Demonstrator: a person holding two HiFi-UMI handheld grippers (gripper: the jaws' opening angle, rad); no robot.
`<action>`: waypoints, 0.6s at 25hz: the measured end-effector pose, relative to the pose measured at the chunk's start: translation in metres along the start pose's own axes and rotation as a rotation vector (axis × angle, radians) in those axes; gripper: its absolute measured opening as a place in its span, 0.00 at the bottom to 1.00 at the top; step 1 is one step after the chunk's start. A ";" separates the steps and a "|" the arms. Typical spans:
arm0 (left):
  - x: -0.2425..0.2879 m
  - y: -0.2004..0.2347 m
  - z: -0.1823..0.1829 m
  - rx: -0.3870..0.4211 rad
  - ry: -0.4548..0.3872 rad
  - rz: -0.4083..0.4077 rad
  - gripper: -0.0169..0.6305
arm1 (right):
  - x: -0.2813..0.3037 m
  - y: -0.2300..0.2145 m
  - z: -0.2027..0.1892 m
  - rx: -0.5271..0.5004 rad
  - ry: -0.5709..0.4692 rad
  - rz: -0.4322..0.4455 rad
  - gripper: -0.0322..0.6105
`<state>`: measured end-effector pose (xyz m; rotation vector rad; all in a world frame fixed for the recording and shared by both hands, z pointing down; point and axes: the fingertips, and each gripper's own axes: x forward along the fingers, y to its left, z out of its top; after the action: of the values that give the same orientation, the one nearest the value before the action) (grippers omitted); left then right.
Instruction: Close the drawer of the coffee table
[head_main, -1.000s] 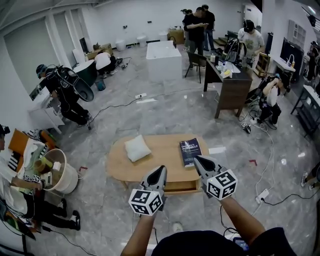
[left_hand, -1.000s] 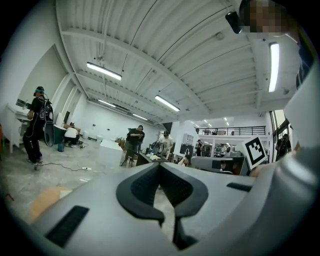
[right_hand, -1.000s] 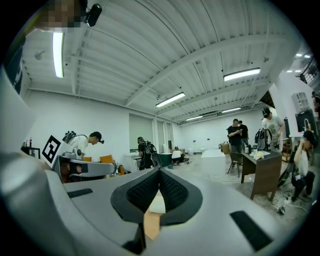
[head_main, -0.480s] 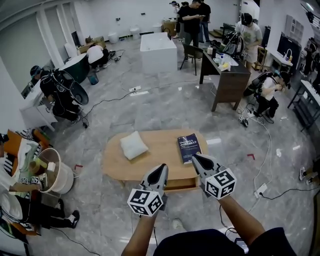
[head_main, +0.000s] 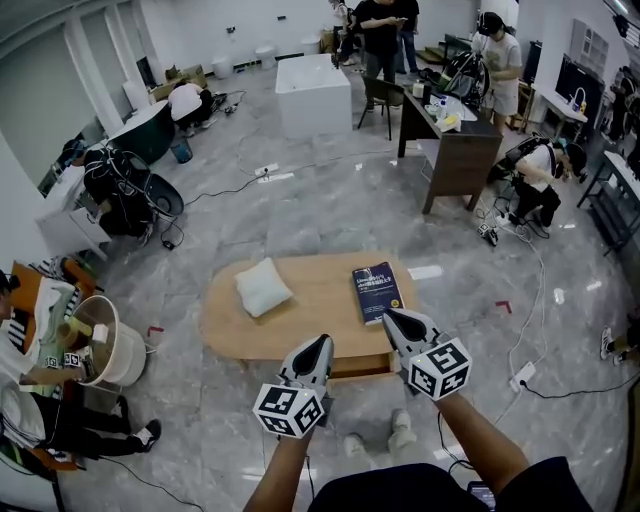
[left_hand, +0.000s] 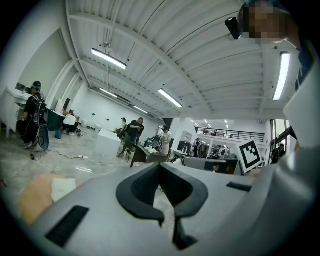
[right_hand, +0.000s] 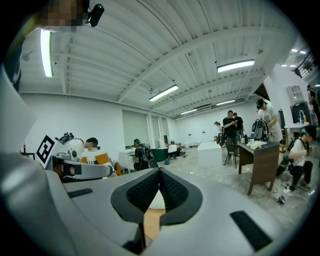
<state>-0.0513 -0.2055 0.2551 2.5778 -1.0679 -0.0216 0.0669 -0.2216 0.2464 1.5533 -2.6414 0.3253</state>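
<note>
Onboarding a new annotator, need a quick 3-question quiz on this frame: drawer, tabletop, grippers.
1. True or false: the drawer of the coffee table is pushed fully in.
2. Which thing lies on the tabletop just beyond the right gripper? A) a mug B) a blue book C) a laptop
3. Fill in: the left gripper has its jaws ____, with nothing between them.

Key: 1 false, the drawer still juts out at the near edge, between the two grippers. 2 B. 3 shut.
</note>
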 end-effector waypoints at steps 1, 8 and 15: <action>0.001 0.001 -0.002 -0.001 0.000 0.008 0.03 | 0.000 -0.002 -0.002 0.005 0.001 0.004 0.07; 0.015 0.006 -0.020 -0.031 -0.016 0.049 0.03 | 0.007 -0.013 -0.018 -0.008 0.040 0.057 0.07; 0.018 0.018 -0.051 -0.082 -0.002 0.093 0.03 | 0.021 -0.030 -0.042 0.014 0.091 0.074 0.07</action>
<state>-0.0434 -0.2141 0.3113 2.4533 -1.1618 -0.0444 0.0808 -0.2453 0.2948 1.4107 -2.6368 0.4095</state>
